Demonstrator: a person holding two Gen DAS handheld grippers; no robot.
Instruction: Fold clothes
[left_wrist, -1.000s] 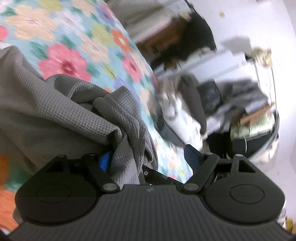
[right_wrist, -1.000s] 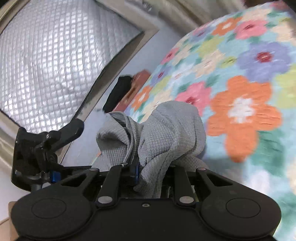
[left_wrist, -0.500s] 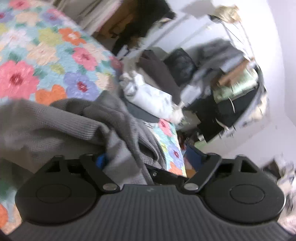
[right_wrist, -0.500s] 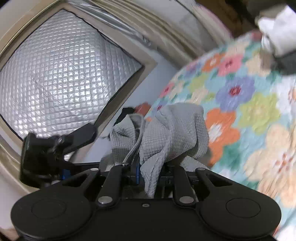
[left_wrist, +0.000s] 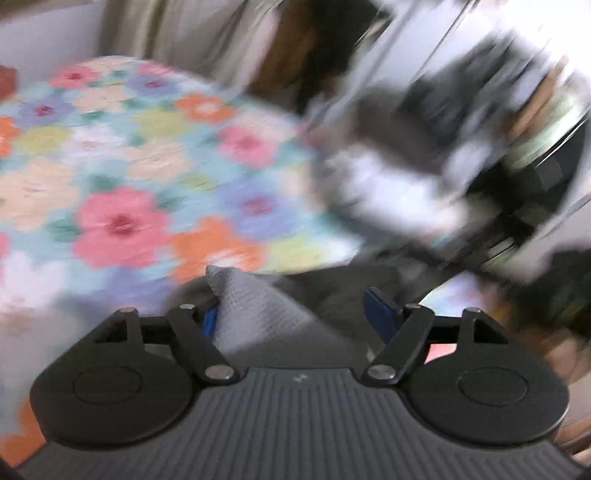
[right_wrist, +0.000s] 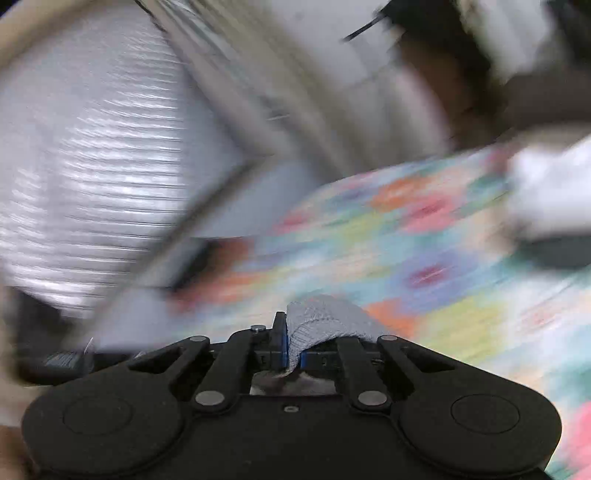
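Above the flowered bedspread (left_wrist: 122, 221), we have swung our left gripper (left_wrist: 291, 317), spread, and right gripper (right_wrist: 293, 350), pinching the grey garment (right_wrist: 325, 317), upward, lifting it for folding.

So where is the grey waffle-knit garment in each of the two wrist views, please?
Left wrist view: the grey waffle-knit garment sits at bottom centre, against the left jaw of the wide-open left gripper.
Right wrist view: the garment is at bottom centre, pinched between the closed jaws of the right gripper.
Shared landmark: the floral bedspread, behind the garment in both.
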